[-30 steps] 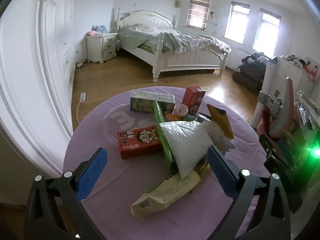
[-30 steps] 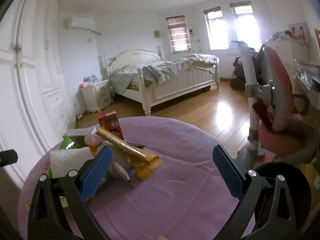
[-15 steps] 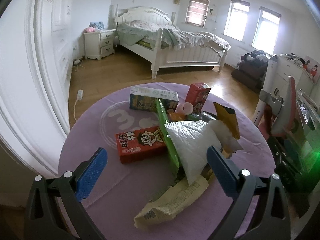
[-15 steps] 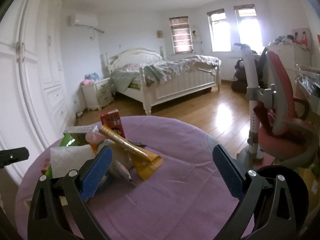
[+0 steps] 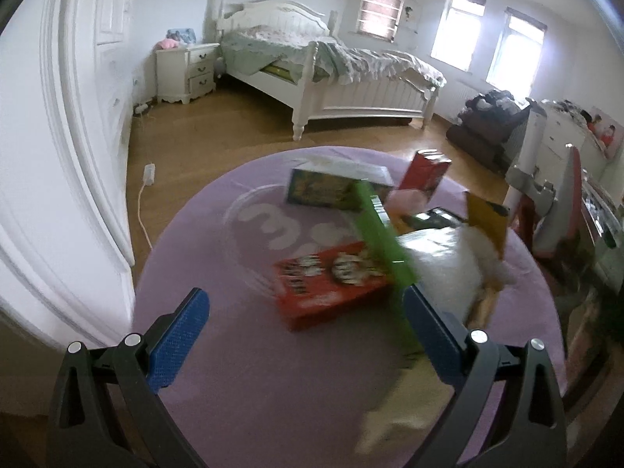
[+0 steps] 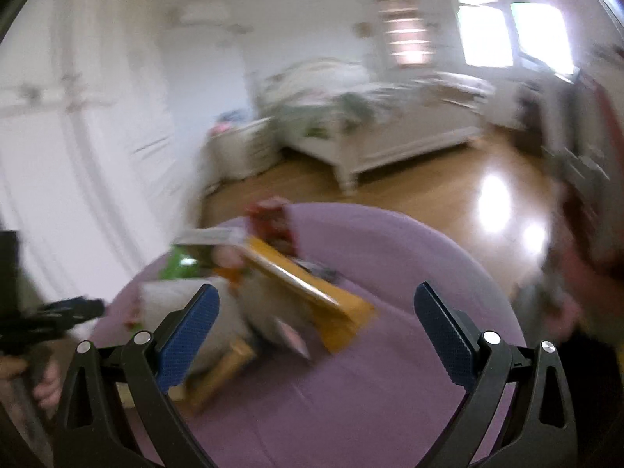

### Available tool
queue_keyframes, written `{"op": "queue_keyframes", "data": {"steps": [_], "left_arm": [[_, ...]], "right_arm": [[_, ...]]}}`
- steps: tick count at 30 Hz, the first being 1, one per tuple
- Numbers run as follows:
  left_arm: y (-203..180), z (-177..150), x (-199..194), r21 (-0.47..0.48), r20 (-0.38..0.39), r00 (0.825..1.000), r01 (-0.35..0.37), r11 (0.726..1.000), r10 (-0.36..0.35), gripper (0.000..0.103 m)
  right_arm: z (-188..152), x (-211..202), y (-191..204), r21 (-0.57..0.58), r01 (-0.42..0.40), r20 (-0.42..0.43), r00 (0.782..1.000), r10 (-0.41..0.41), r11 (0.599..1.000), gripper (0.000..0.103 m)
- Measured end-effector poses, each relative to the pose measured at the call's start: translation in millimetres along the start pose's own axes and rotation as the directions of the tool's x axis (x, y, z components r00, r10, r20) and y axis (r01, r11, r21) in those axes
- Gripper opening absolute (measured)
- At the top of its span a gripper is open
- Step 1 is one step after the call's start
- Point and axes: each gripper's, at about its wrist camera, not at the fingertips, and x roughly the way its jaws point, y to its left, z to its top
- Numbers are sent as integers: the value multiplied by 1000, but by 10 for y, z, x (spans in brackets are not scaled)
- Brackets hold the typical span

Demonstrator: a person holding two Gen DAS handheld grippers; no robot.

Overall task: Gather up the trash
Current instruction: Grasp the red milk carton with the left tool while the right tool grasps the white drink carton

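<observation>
A pile of trash lies on a round purple table. In the left wrist view I see a flat red carton, a green box, a white bag, a teal box, an upright red carton and a yellow wrapper. My left gripper is open and empty, just short of the flat red carton. My right gripper is open and empty, above the table, with the yellow wrapper between its fingers' line of sight. Both views are blurred.
A white bed and nightstand stand beyond the table on a wood floor. White wardrobe doors run along the left. A red chair stands at the table's right. A crumpled tan wrapper lies near the front edge.
Both grippers have moved closer to the pile and lower over the table. The left one has shifted left so the flat red carton sits ahead of it. Both stay open.
</observation>
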Motion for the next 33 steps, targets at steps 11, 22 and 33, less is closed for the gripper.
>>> {"op": "queue_keyframes", "data": {"steps": [11, 22, 33], "left_arm": [[124, 178, 592, 306, -109, 991, 102, 947, -72, 98], [-229, 185, 666, 548, -114, 982, 187, 816, -149, 95], [-324, -4, 750, 624, -117, 990, 132, 770, -75, 64]], "right_arm": [[1200, 1491, 1365, -455, -416, -454, 869, 197, 787, 80], [780, 2684, 2070, -591, -478, -687, 720, -96, 650, 56], [867, 2130, 1790, -518, -413, -596, 802, 30, 749, 48]]}}
